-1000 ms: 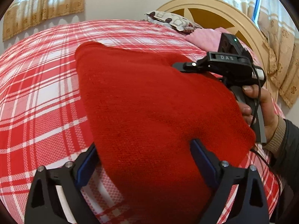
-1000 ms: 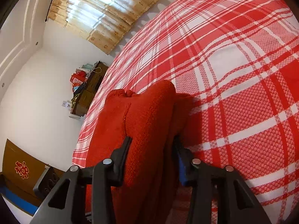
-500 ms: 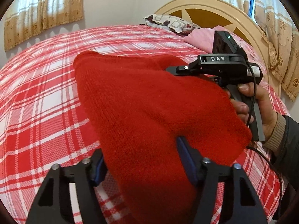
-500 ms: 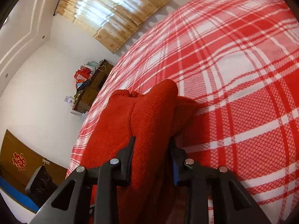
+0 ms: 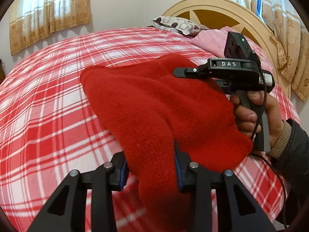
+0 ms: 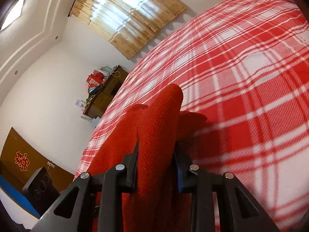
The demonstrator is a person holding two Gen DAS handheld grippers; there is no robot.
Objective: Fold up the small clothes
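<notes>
A red knitted garment (image 5: 154, 100) hangs a little above the red-and-white checked bed cover (image 5: 48, 116), held up at two places. My left gripper (image 5: 150, 170) has a bunched fold of it between its blue pads, and its jaws are closing on that fold. In the left wrist view my right gripper (image 5: 183, 75) bites the garment's far right edge, with a person's hand (image 5: 251, 112) on its handle. In the right wrist view the right gripper (image 6: 156, 166) is shut on a thick ridge of the red garment (image 6: 158, 119), which runs forward over the bed cover (image 6: 251, 77).
A cream and brown headboard (image 5: 222, 15), a patterned pillow (image 5: 177, 24) and a pink cloth (image 5: 210, 40) lie at the bed's far end. Beyond the bed's other side stand a brown cabinet piled with bags (image 6: 104, 94) and a black speaker (image 6: 38, 181).
The left jaws have drawn in from wide apart onto a fold of the garment. Both grippers have risen, and the garment has lifted and bunched. The right jaws have narrowed a little.
</notes>
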